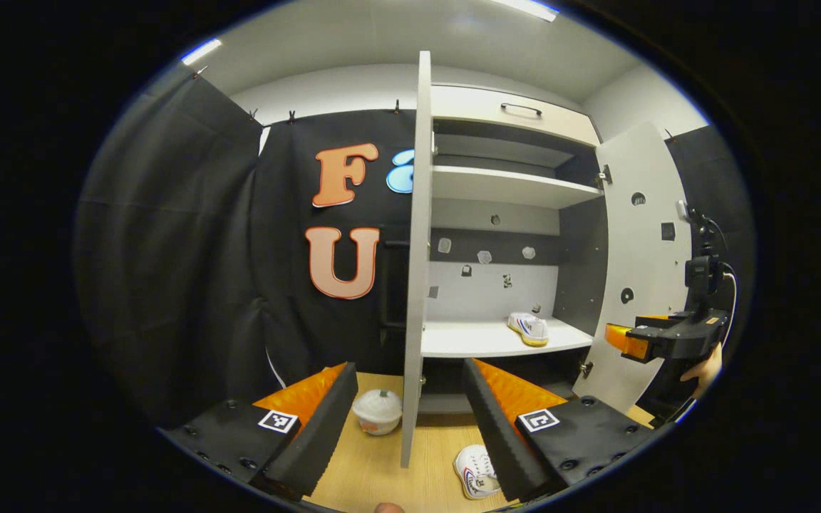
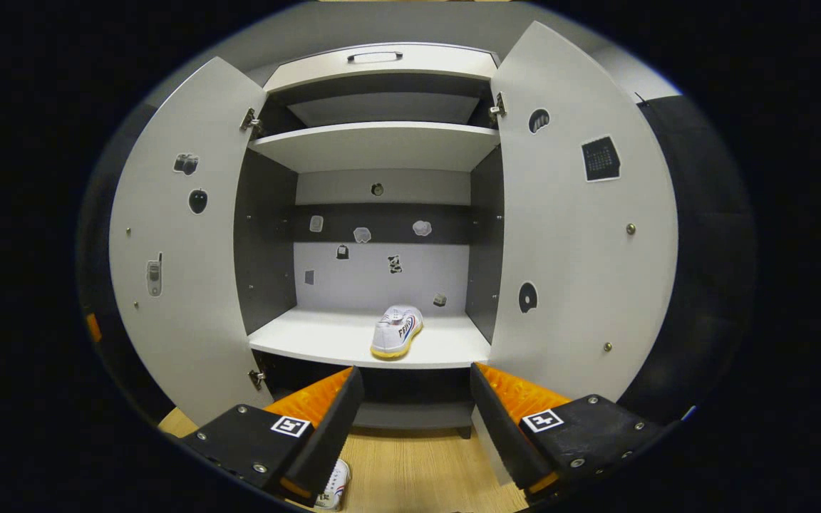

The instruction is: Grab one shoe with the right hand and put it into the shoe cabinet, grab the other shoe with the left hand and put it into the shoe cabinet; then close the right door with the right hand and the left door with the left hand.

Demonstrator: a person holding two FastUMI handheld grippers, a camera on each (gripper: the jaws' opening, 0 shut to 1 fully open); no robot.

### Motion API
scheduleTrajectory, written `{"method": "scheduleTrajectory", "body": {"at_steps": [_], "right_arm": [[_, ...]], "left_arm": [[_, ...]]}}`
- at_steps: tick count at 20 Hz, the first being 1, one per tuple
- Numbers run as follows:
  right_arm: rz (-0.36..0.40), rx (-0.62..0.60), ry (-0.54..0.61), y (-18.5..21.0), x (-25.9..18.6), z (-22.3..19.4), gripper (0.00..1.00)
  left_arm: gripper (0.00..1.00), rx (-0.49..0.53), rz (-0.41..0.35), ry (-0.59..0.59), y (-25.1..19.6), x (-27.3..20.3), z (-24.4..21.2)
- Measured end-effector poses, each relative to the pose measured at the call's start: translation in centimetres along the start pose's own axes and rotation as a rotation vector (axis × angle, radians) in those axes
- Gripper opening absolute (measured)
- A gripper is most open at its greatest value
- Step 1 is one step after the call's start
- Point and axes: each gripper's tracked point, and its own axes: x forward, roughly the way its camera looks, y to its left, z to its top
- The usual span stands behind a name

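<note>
One shoe sits on the cabinet shelf ahead of our released right claw; the other shoe waits on the floor right under our open left claw, both doors open.

Left view oblique, right frontal; both share cabinet.

Shelf holds shoe; floor: second shoe, bowl.

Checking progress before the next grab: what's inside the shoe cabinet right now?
One white shoe sits on the lower shelf of the shoe cabinet; the upper shelf looks bare from below, but its top is hidden.
</note>
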Motion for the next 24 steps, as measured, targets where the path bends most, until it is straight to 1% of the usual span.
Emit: {"method": "scheduleTrajectory", "body": {"at_steps": [3,5,8,11,16,17,18,20,22,24], "right_arm": [[-0.014,-0.023,0.004,-0.9,-1.5,-1.2,0.92],[-0.031,-0.034,0.007,-1.6,-2.3,-1.7,0.93],[-0.051,-0.032,-0.011,-2.5,-3.2,-1.7,0.92],[-0.063,-0.036,-0.001,-3.2,-4.0,-2.1,0.92],[-0.091,-0.046,0.012,-4.7,-4.9,-2.7,0.92],[-0.099,-0.048,0.016,-5.1,-5.0,-2.8,0.92],[-0.104,-0.051,0.022,-5.4,-5.2,-3.0,0.92],[-0.113,-0.056,0.034,-5.9,-5.3,-3.5,0.92],[-0.119,-0.063,0.055,-6.3,-5.4,-4.3,0.93],[-0.12,-0.071,0.078,-6.4,-5.6,-5.0,0.93]], "left_arm": [[0.94,-0.016,-0.054,0.091,-2.2,0.8,-4.3],[0.97,-0.026,-0.088,0.157,-3.7,1.4,-7.4],[0.97,-0.013,-0.103,0.274,-5.0,3.0,-12.9],[0.97,0.009,-0.135,0.372,-7.0,4.9,-18.1],[0.98,0.104,-0.146,0.559,-8.0,7.1,-28.9],[0.98,0.112,-0.145,0.597,-8.3,7.5,-30.9],[0.99,0.111,-0.146,0.642,-8.5,7.2,-32.5],[0.98,0.125,-0.144,0.705,-8.5,7.6,-36.3],[0.98,0.098,-0.139,0.782,-9.0,7.7,-39.9],[0.98,0.058,-0.139,0.837,-9.3,8.1,-41.7]]}}
